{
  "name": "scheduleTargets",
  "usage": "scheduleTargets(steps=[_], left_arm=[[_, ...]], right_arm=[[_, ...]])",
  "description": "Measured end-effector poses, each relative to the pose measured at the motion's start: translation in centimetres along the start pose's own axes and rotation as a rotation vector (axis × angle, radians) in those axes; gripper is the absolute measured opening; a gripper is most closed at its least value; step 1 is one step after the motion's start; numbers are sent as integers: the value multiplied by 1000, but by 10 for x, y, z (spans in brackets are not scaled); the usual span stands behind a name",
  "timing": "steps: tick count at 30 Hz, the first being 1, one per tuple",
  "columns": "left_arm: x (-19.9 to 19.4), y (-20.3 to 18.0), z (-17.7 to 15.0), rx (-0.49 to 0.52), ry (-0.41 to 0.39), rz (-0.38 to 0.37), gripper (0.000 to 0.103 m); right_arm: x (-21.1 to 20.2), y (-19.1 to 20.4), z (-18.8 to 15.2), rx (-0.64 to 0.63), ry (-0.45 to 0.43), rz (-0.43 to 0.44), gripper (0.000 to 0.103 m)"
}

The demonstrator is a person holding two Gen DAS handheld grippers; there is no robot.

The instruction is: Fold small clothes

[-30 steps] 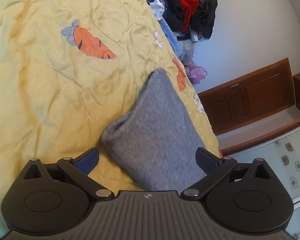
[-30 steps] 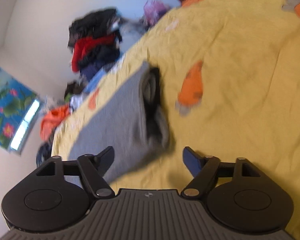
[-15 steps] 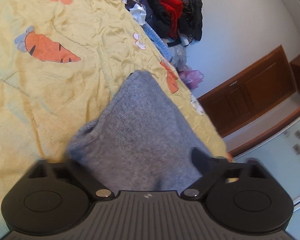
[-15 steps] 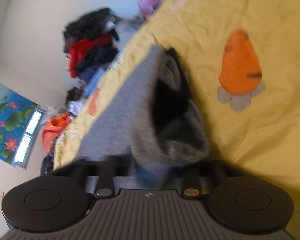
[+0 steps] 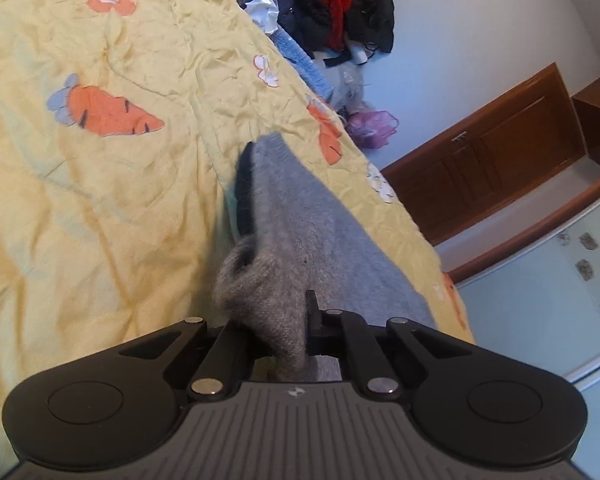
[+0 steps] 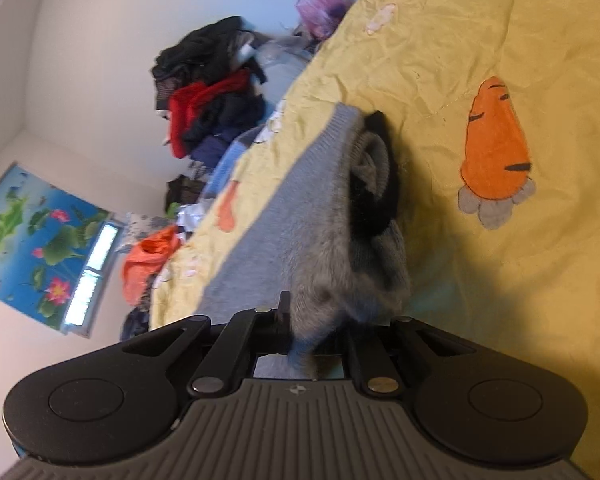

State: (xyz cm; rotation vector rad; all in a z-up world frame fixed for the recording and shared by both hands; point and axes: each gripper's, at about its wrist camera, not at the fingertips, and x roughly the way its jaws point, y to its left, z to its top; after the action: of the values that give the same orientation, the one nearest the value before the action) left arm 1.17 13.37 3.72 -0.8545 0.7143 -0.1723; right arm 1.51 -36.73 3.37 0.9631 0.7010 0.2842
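A grey knitted garment (image 5: 312, 232) with a dark lining lies folded on the yellow carrot-print bedspread (image 5: 100, 200). My left gripper (image 5: 280, 332) is shut on the near edge of the garment, which bunches between its jaws. In the right wrist view the same grey garment (image 6: 320, 208) stretches away from me, its dark inside showing along the right side. My right gripper (image 6: 320, 328) is shut on its near corner.
A pile of dark, red and blue clothes (image 5: 324, 8) lies at the far edge of the bed; it also shows in the right wrist view (image 6: 212, 92). A wooden cabinet (image 5: 492, 176) stands by the wall. An orange cloth (image 6: 148, 256) lies beyond the bed's left edge.
Both grippers moved forward onto the grey garment and closed on its near edge. A second ago both were open just short of it.
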Motion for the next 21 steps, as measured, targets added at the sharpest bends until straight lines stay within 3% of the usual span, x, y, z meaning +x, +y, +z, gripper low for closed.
scheduleTargets(steps=[4, 8, 10, 16, 17, 18, 21], left_arm=[[-31, 15, -17, 27, 26, 24, 5], [-31, 51, -32, -50, 95, 52, 5], [-28, 60, -34, -97, 101, 45, 6], [-11, 61, -30, -199, 67, 35, 9], [-9, 59, -29, -199, 60, 39, 9], [-9, 57, -28, -194, 58, 49, 9], [-14, 46, -25, -134, 49, 100, 5]], right_arm=[[-33, -7, -14, 9, 39, 28, 11], [-47, -29, -32, 17, 86, -12, 12], [-45, -41, -37, 59, 91, -45, 17], [-33, -49, -33, 138, 43, -16, 33], [-30, -49, -32, 142, 38, -12, 28], [-26, -49, -31, 145, 41, -18, 10], [-21, -48, -32, 131, 51, -39, 11]])
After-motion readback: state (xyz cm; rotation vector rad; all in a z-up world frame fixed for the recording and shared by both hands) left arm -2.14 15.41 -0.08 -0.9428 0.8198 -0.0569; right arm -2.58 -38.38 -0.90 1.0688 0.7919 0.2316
